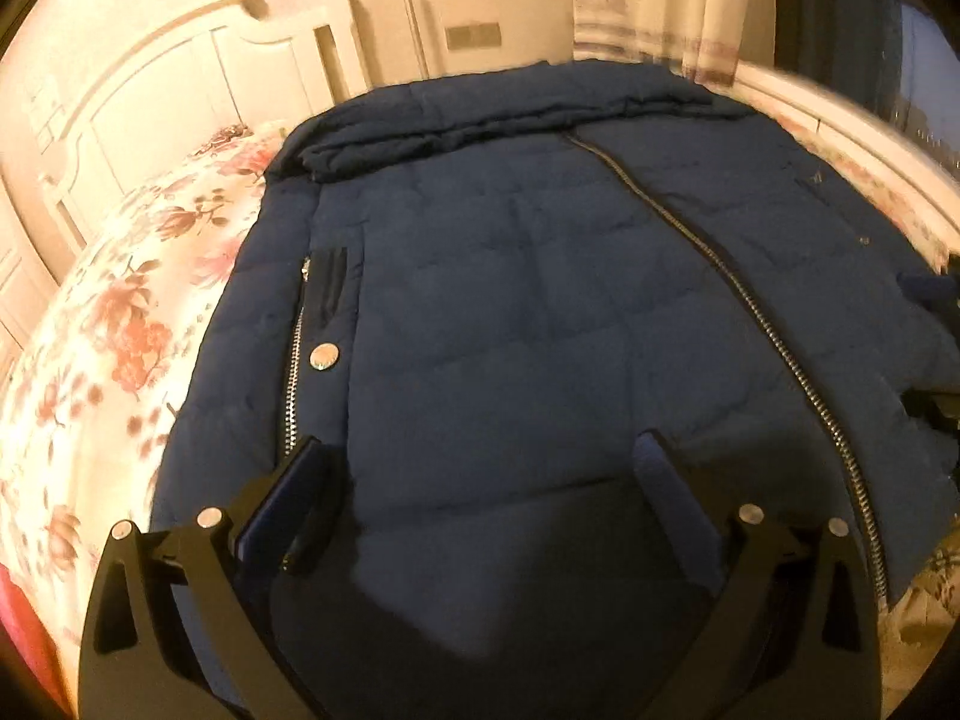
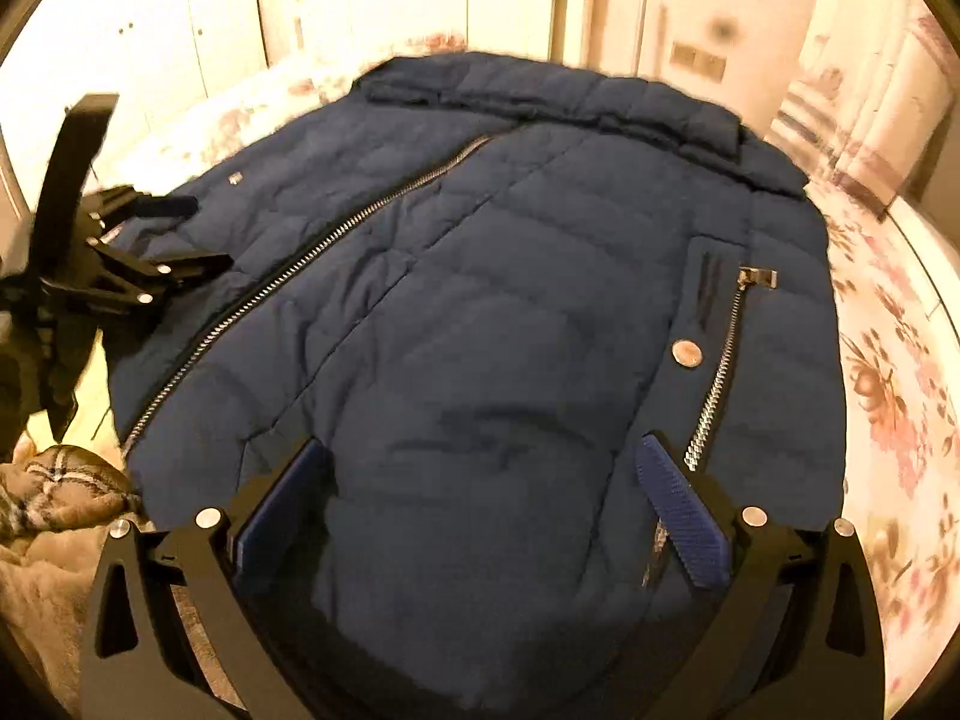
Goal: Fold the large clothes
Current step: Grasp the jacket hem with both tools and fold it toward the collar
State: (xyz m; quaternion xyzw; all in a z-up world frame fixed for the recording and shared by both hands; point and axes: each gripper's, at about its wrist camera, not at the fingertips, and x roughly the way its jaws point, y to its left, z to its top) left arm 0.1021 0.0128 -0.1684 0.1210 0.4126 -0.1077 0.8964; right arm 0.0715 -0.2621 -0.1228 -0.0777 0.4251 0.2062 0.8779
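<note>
My left gripper [image 1: 486, 474] and right gripper [image 2: 480, 474] are both wide apart, holding nothing. The blue jacket [image 1: 540, 300] lies flat right under them, its collar [image 1: 510, 114] far from me.

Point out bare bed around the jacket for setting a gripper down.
Floral bedsheet is bare between the navy puffer jacket and the headboard, and beside its pocket edge. It is crowded near the plaid fabric.

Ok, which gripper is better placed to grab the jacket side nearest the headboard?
Left, probably: left gripper hangs open with a finger beside the pocket zip on the headboard side; right gripper is beyond the main zipper.
</note>
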